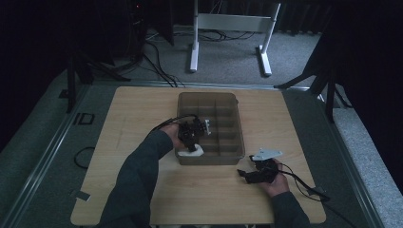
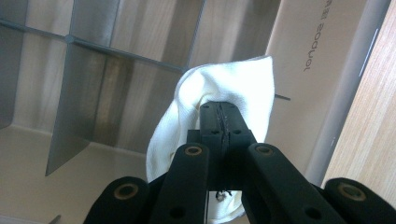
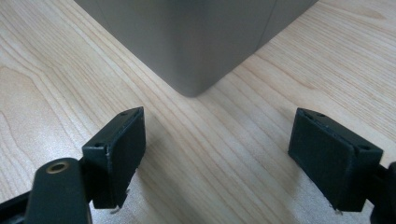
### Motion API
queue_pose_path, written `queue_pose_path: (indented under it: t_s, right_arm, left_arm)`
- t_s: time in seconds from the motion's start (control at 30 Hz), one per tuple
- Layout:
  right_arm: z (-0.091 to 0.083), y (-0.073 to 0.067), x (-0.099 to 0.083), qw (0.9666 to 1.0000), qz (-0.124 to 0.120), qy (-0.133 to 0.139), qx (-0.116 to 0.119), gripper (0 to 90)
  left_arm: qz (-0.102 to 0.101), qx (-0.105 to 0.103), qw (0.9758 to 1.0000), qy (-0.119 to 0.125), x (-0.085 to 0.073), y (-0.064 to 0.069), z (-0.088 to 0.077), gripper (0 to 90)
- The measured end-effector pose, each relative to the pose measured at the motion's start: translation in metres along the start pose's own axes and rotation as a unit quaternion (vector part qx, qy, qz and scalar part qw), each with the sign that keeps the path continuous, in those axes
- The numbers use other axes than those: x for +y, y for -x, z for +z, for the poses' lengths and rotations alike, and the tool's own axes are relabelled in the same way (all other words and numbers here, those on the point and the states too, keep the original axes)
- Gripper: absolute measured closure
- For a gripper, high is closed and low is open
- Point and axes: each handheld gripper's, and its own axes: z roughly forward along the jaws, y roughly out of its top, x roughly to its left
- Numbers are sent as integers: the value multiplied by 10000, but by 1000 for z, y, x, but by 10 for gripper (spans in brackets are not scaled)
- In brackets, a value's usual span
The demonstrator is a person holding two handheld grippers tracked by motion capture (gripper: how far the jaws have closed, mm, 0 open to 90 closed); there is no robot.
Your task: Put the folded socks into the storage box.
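White cloth (image 2: 219, 88): soft woven fabric, crumpled, long axis running along the jaws, loose end pointing away into the tray. Pinched in left gripper (image 2: 219, 119), jaws clamped tight on it, at near-left compartment of organizer tray (image 1: 237, 137). Tray: translucent grey plastic, rect., thin dividers; wall lettering mirrored, unreadable. Right gripper (image 3: 217, 156): jaws wide, nothing between, by tray corner. Counter (image 1: 133, 114): light wood-grain.

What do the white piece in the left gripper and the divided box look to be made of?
White cloth: soft woven fabric, matte, judging by its folds and fine weave. Divided box: likely translucent grey plastic, smooth with a slight sheen; the wood grain shows through its floor.
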Motion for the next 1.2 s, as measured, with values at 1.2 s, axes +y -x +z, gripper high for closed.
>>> queue_pose_path:
  t_s: [1.2]
  right_arm:
    - [0,0,0,10000,-5,-1,-3,187]
  left_arm:
    - [-53,-50,9997,-220,-3,0,23,900]
